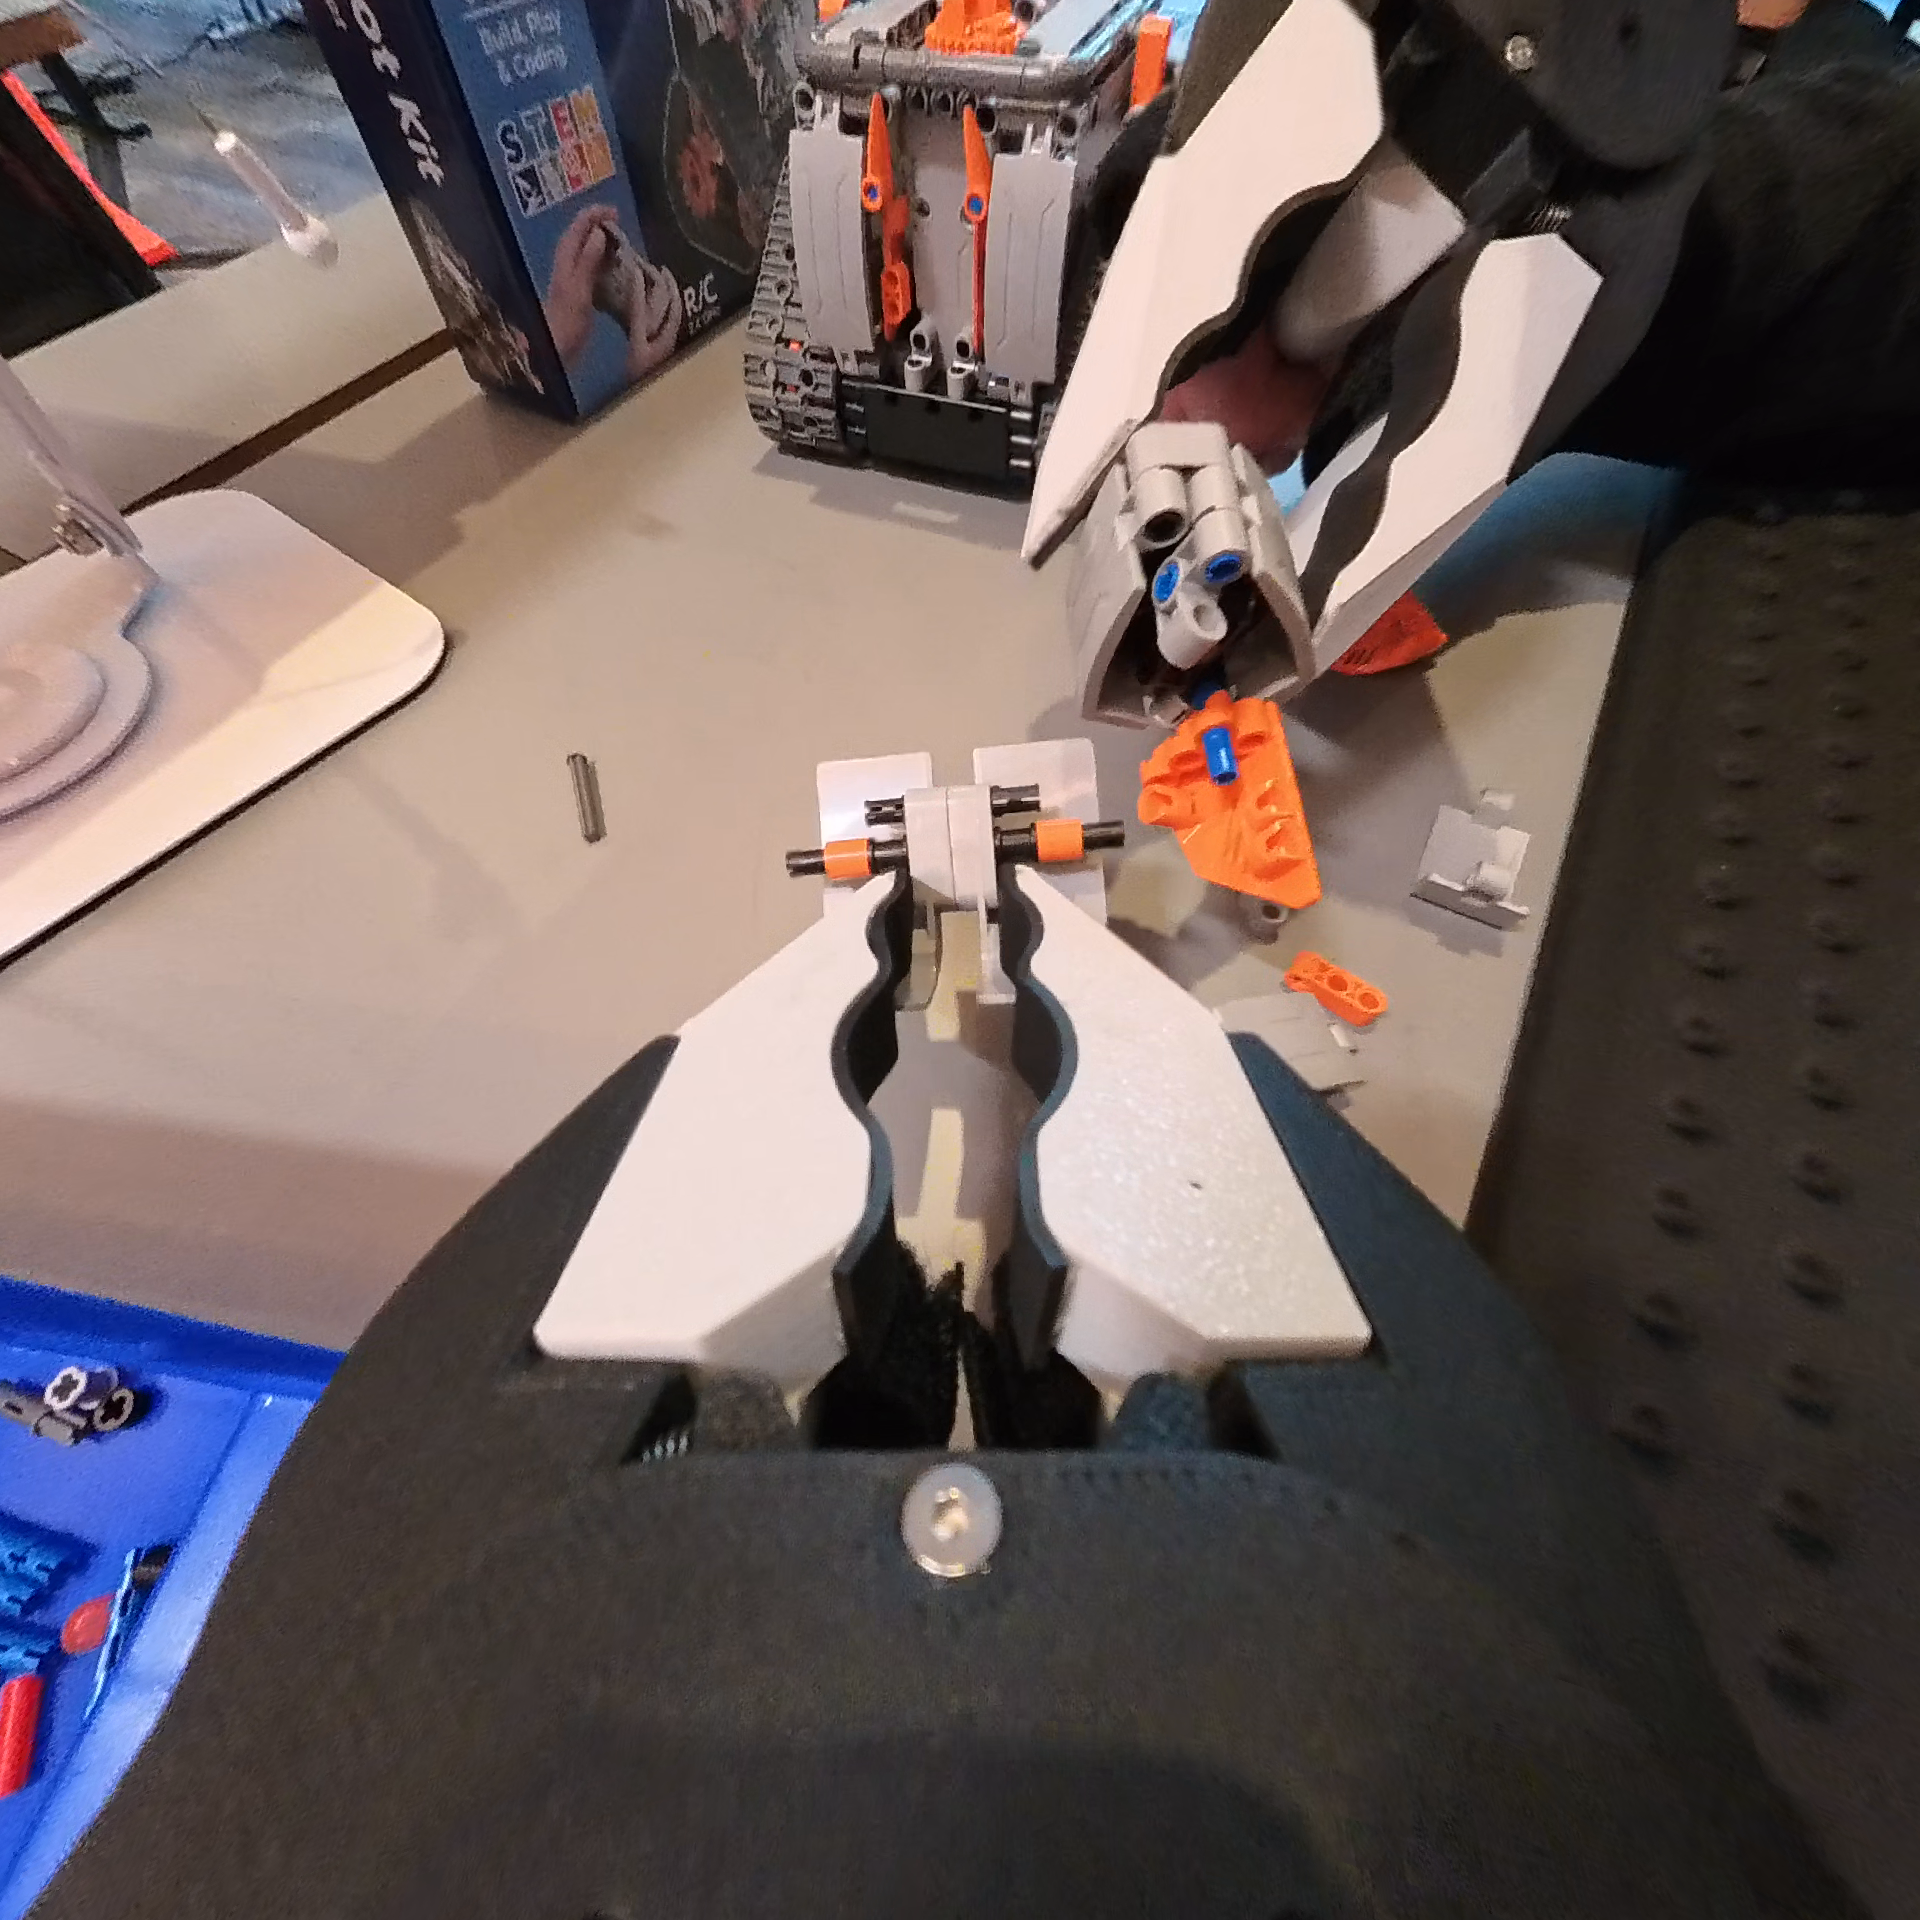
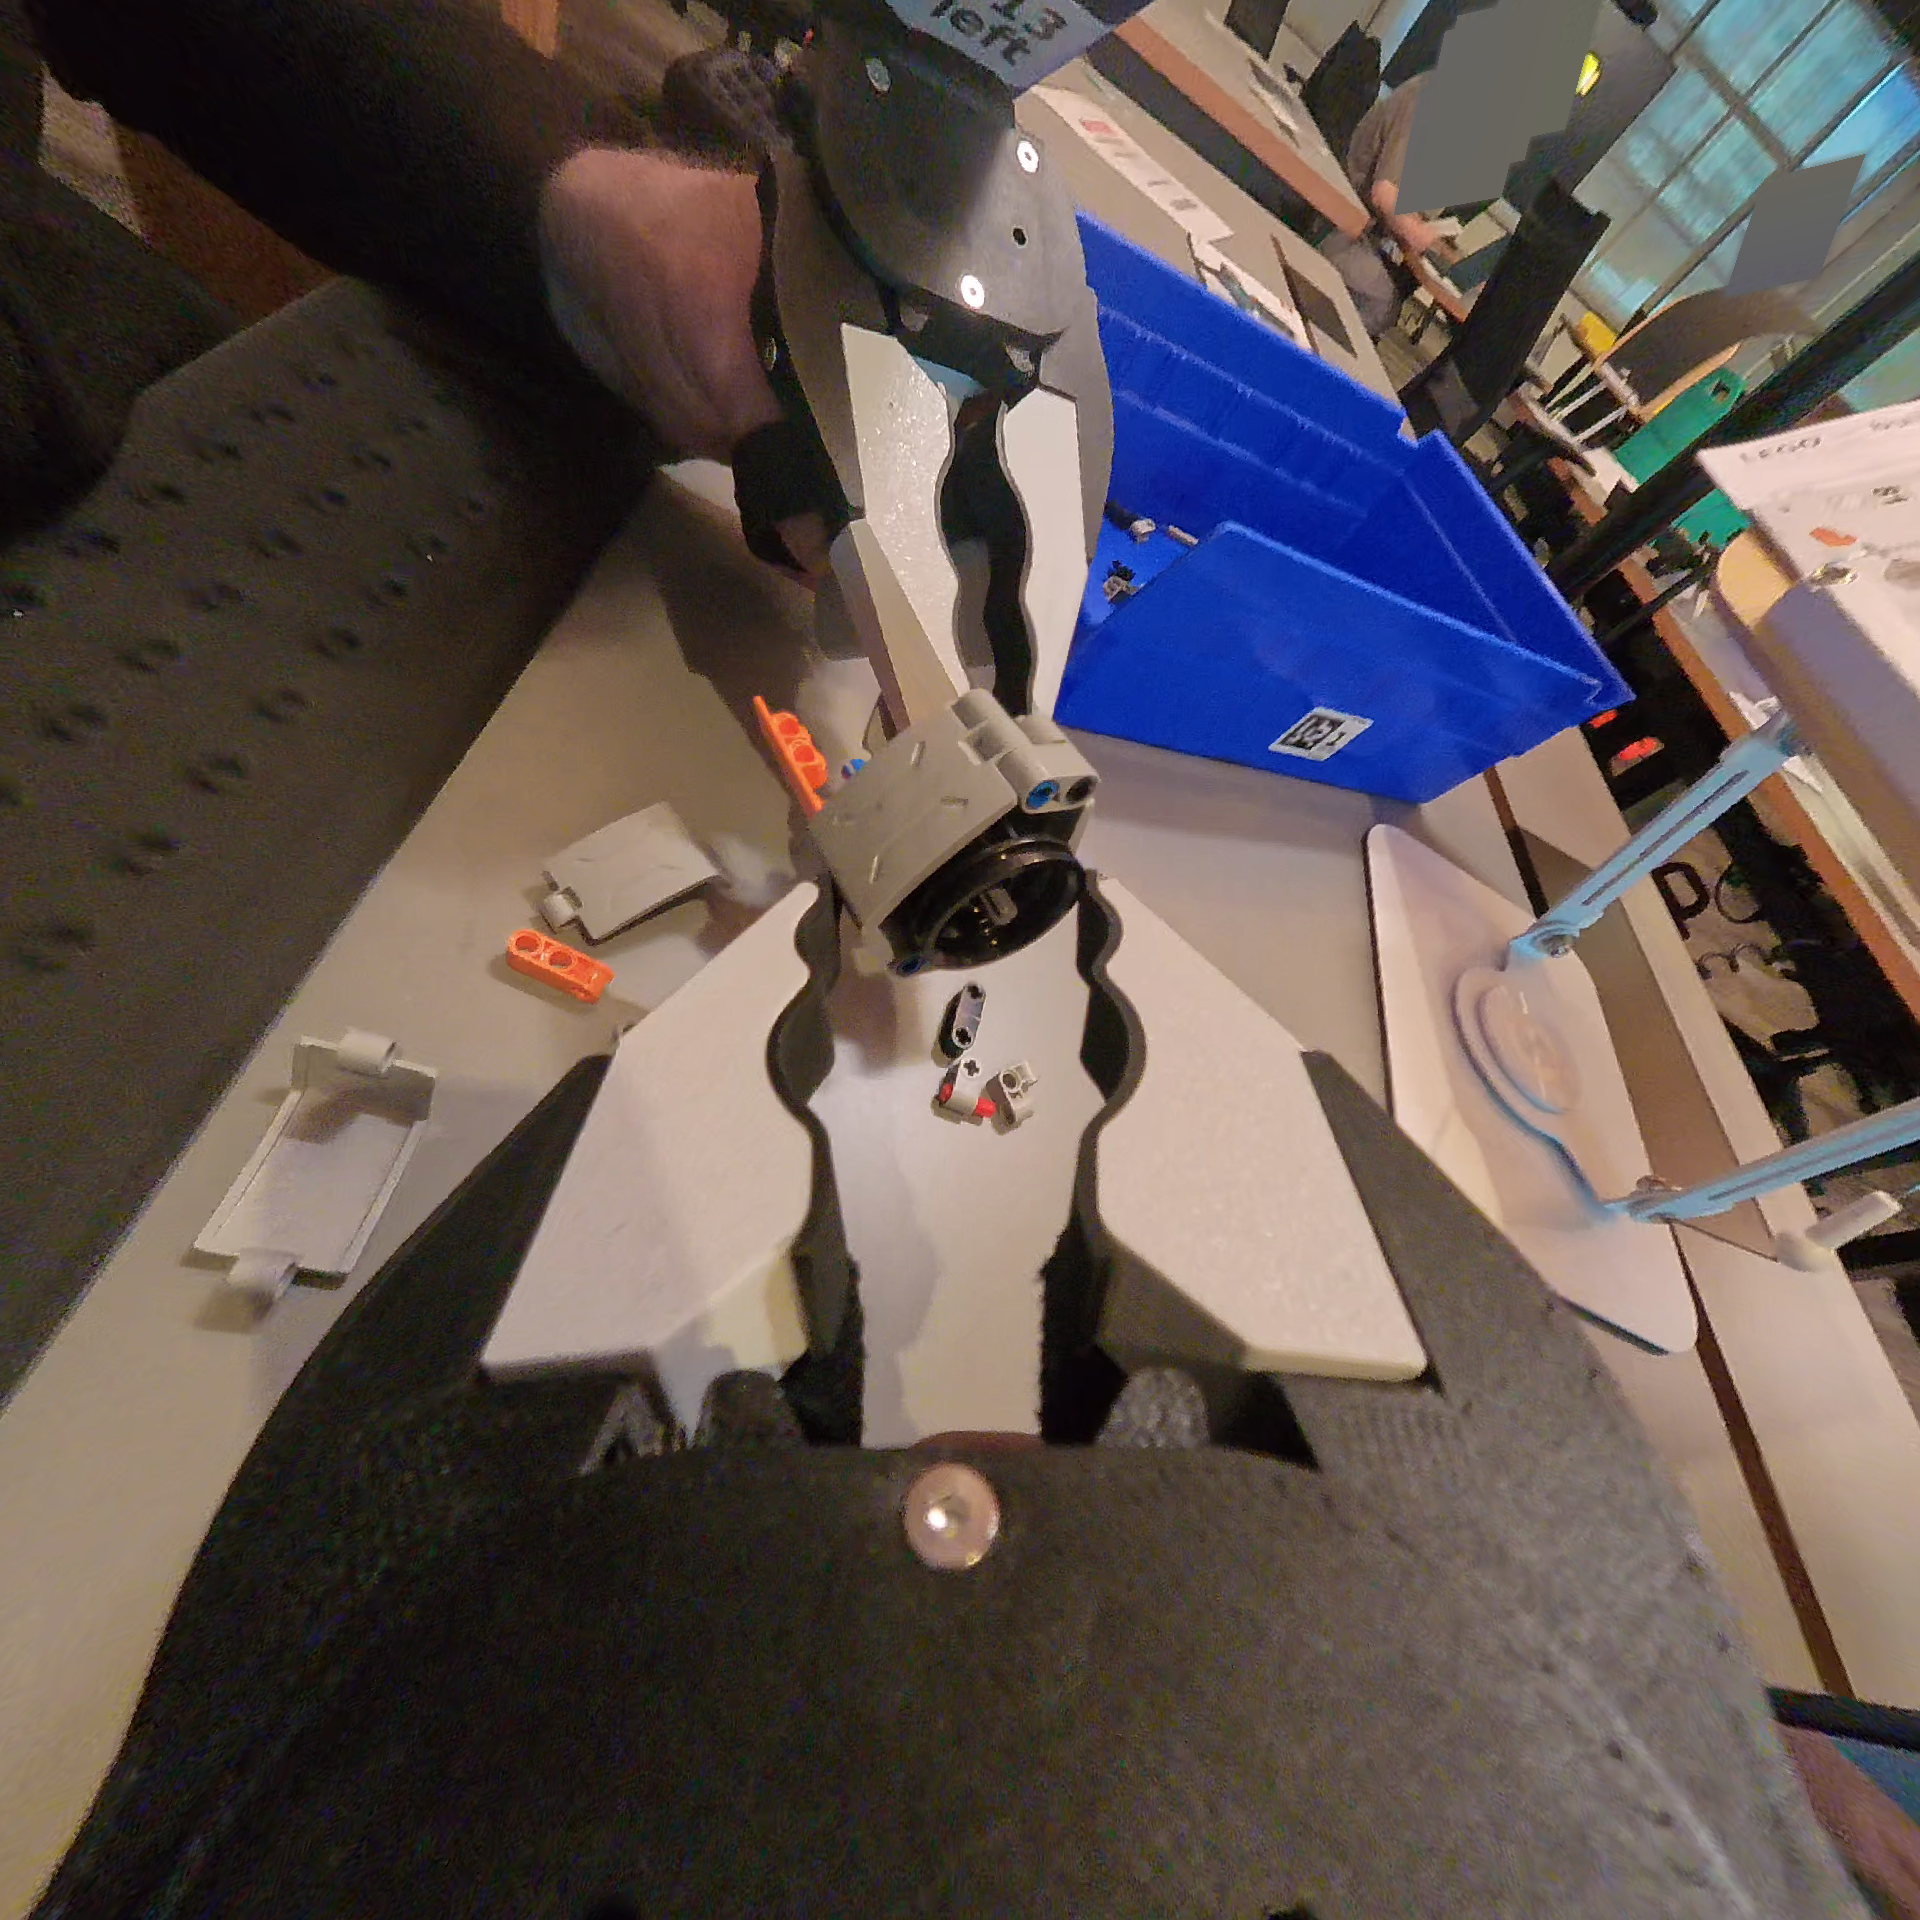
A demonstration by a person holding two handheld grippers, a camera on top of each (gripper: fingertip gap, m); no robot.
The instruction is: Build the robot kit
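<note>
Left gripper point(image 1: 954, 810): jaws closed on axle piece point(image 1: 935, 842), clear of the desk point(image 1: 675, 623).
Axle piece: one; two grey plastic plates side by side, two black cross axles, two orange bushes; axles set crosswise to the jaws, left to right in the left wrist view.
Right gripper point(image 2: 956, 902): jaws spread wide, clamped on both sides of grey assembly point(image 2: 914, 821).
Grey assembly: one, held above the desk near the axle piece; smooth grey shell, blue pins, black ring; ring face turned toward the right wrist camera, tilted downward.
Loose parts on desk: one orange triangular panel point(image 1: 1231, 821), holed; one short orange beam point(image 1: 1335, 995); two flat grey panels point(image 2: 623, 862) point(image 2: 312, 1153); one dark pin point(image 1: 588, 798), lying alone.
Small connectors point(image 2: 987, 1091): about three, on the desk under the right jaws.
Background: one tracked model point(image 1: 914, 260), grey with orange; one printed box point(image 1: 520, 187); one blue bin point(image 2: 1299, 582), ribbed plastic.
</note>
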